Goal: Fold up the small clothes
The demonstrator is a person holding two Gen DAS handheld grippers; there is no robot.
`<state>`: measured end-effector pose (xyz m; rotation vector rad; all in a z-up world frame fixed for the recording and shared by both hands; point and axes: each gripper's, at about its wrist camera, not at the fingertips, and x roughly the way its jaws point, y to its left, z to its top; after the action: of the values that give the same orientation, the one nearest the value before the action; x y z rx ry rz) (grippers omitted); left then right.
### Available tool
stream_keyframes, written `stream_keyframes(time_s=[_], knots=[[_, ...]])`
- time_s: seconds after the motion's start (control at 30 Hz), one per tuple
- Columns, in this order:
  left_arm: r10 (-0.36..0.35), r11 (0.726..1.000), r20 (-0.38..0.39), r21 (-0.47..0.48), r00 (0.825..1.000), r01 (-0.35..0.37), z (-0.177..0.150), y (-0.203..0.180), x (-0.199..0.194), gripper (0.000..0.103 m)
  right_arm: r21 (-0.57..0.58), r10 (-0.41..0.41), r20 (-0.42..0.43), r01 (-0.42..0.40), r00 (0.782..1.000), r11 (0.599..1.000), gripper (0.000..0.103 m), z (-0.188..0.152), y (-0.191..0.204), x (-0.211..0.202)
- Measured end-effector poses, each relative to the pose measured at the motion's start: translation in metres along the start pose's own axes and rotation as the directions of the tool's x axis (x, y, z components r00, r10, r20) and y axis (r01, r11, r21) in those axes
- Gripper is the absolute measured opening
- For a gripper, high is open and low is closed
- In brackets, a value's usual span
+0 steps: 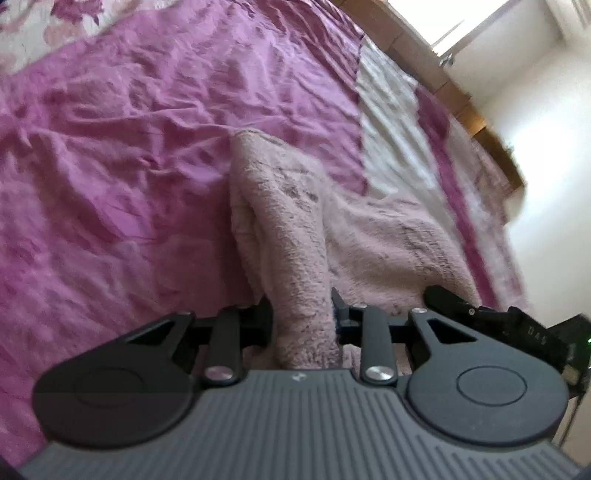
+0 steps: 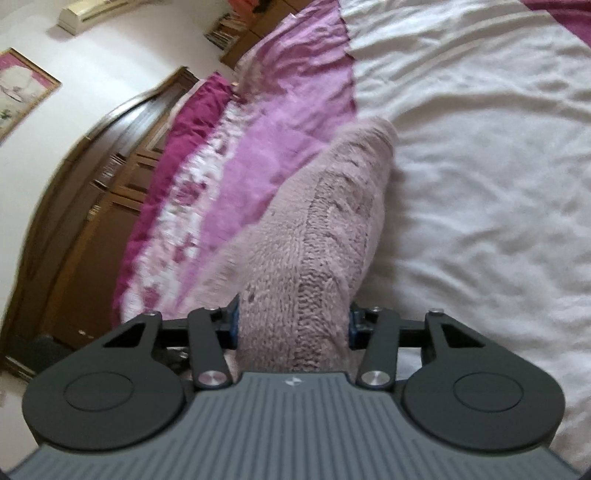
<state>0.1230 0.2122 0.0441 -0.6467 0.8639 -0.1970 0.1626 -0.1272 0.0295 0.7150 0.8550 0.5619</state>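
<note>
A pale pink knitted garment lies on a bed. In the left wrist view a fuzzy fold of it rises between the jaws of my left gripper, which is shut on that fold. The rest spreads to the right over the cover. In the right wrist view a cable-knit part of the same garment runs up from my right gripper, whose jaws press on it from both sides. The other gripper's black body shows at the lower right of the left wrist view.
The bed has a wrinkled pink cover and a white sheet. A wooden bed frame runs along the far edge. Brown wooden cabinets, a framed picture and an air conditioner line the wall.
</note>
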Motion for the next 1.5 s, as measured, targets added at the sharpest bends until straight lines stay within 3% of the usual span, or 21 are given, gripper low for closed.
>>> stream_keyframes(time_s=[0.1, 0.23, 0.37, 0.57, 0.73, 0.87, 0.93, 1.0, 1.17, 1.37, 1.43, 1.5], knots=[[-0.052, 0.998, -0.007, -0.046, 0.999, 0.051, 0.002, -0.008, -0.009, 0.029, 0.026, 0.049, 0.009, -0.049, 0.999, 0.998, 0.052, 0.009, 0.013, -0.02], [-0.113, 0.992, -0.039, -0.062, 0.993, 0.111, -0.008, -0.029, -0.016, 0.029, 0.011, 0.055, 0.03, -0.055, 0.998, 0.998, 0.052, 0.019, 0.026, -0.059], [-0.142, 0.99, -0.066, -0.013, 0.988, 0.142, -0.028, -0.057, -0.017, 0.029, 0.003, 0.031, 0.039, -0.031, 0.999, 1.0, 0.053, 0.015, 0.021, -0.103], [-0.043, 0.983, -0.14, 0.173, 0.989, 0.067, -0.077, -0.093, 0.005, 0.029, 0.009, -0.091, 0.033, 0.091, 0.995, 0.996, 0.053, -0.016, -0.016, -0.145], [0.096, 0.946, -0.119, 0.32, 0.988, -0.054, -0.098, -0.103, 0.019, 0.035, 0.056, -0.184, 0.002, 0.184, 0.983, 0.981, 0.058, -0.046, -0.059, -0.138], [0.126, 0.94, -0.104, 0.331, 0.987, -0.085, -0.101, -0.098, 0.015, 0.042, 0.092, -0.192, 0.015, 0.19, 0.981, 0.978, 0.065, -0.061, -0.078, -0.134], [0.156, 0.931, -0.082, 0.344, 0.984, -0.119, -0.105, -0.097, 0.01, 0.054, 0.089, -0.193, 0.026, 0.19, 0.981, 0.978, 0.068, -0.064, -0.079, -0.138], [0.182, 0.925, -0.063, 0.349, 0.981, -0.149, -0.11, -0.097, 0.002, 0.059, 0.067, -0.205, 0.037, 0.202, 0.978, 0.977, 0.07, -0.068, -0.074, -0.143], [0.199, 0.932, -0.05, 0.318, 0.979, -0.173, -0.112, -0.096, -0.013, 0.06, 0.011, -0.238, 0.063, 0.237, 0.969, 0.971, 0.071, -0.078, -0.061, -0.16], [0.246, 0.921, -0.031, 0.318, 0.969, -0.224, -0.124, -0.104, -0.03, 0.061, -0.044, -0.266, 0.09, 0.27, 0.96, 0.962, 0.071, -0.098, -0.042, -0.186], [0.265, 0.914, -0.028, 0.325, 0.964, -0.242, -0.13, -0.107, -0.035, 0.071, -0.076, -0.277, 0.102, 0.285, 0.955, 0.955, 0.071, -0.106, -0.034, -0.194], [0.28, 0.905, -0.02, 0.339, 0.96, -0.257, -0.138, -0.11, -0.039, 0.073, -0.112, -0.294, 0.11, 0.306, 0.949, 0.945, 0.071, -0.115, -0.027, -0.2]])
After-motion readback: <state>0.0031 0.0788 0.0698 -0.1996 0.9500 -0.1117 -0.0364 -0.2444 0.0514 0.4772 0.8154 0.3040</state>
